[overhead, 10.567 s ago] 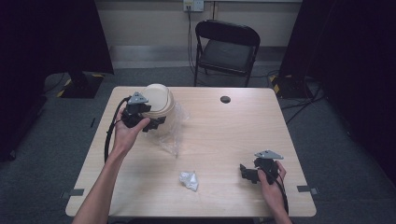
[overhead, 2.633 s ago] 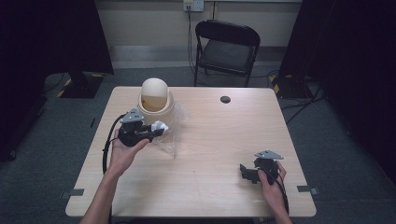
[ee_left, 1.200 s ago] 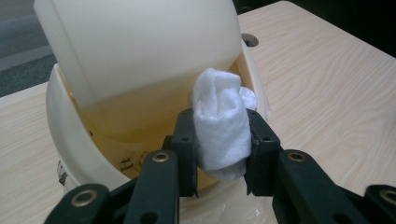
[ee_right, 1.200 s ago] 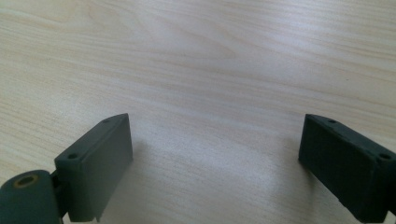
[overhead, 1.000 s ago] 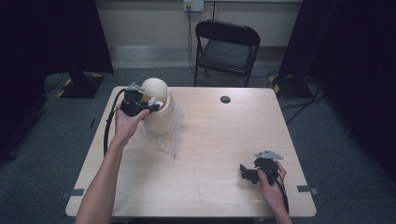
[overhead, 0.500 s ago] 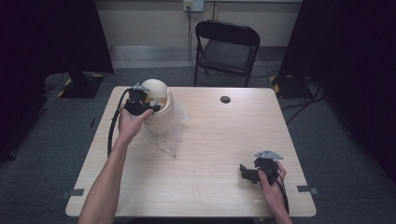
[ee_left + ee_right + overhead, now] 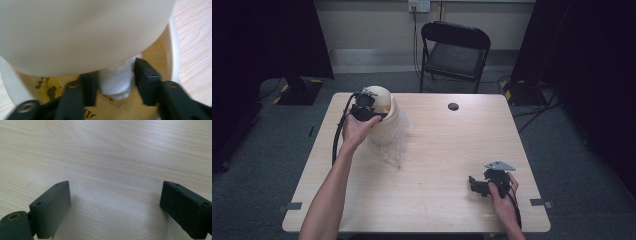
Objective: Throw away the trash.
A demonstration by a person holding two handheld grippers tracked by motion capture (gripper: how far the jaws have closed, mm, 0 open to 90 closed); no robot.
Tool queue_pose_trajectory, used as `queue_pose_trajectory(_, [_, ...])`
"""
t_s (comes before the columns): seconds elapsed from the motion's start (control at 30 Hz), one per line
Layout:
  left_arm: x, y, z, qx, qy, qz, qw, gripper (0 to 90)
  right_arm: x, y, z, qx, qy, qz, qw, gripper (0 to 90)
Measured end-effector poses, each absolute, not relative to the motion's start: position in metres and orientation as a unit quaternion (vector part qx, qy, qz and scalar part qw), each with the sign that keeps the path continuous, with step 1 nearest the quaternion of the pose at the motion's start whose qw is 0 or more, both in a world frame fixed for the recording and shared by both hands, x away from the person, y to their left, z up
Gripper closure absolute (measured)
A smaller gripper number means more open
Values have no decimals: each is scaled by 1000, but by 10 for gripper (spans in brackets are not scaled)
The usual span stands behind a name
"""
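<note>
Table: white wad between left gripper jaws.

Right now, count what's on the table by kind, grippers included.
Grippers: 2, left gripper and right gripper
Cream bin: 1
Clear plastic bag: 1
White wad: 1
Black disc: 1
Total: 6

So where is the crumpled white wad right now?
In the left gripper view, the white wad sits between the left tool's just-opening jaws, inside the bin, under its domed lid.
</note>
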State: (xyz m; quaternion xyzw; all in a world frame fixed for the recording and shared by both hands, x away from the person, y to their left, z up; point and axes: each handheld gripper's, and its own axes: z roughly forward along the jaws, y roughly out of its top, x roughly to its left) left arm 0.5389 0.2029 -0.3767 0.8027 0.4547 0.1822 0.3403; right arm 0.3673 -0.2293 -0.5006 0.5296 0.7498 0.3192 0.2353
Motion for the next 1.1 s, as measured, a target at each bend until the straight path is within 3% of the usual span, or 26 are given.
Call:
queue_pose_trajectory(0.13, [539, 203, -376, 798, 460, 186, 341, 525, 367, -229, -501, 530, 750, 319, 235, 89])
queue_pose_trajectory(0.23, [538, 203, -373, 791, 472, 183, 344, 451, 367, -229, -501, 530, 750, 319, 235, 89])
queue_pose_trajectory(0.5, [538, 204, -373, 793, 469, 183, 341, 448, 367, -229, -501, 529, 750, 319, 235, 89])
queue_pose_trajectory(0.57, [537, 205, -372, 797, 461, 196, 338, 565, 367, -229, -501, 529, 750, 319, 235, 89])
queue_pose_trajectory(0.67, [536, 208, -372, 796, 463, 184, 345, 644, 367, -229, -501, 530, 750, 319, 235, 89])
queue_pose_trajectory(1.1, [521, 210, -360, 786, 458, 190, 369, 522, 367, -229, -501, 529, 750, 319, 235, 89])
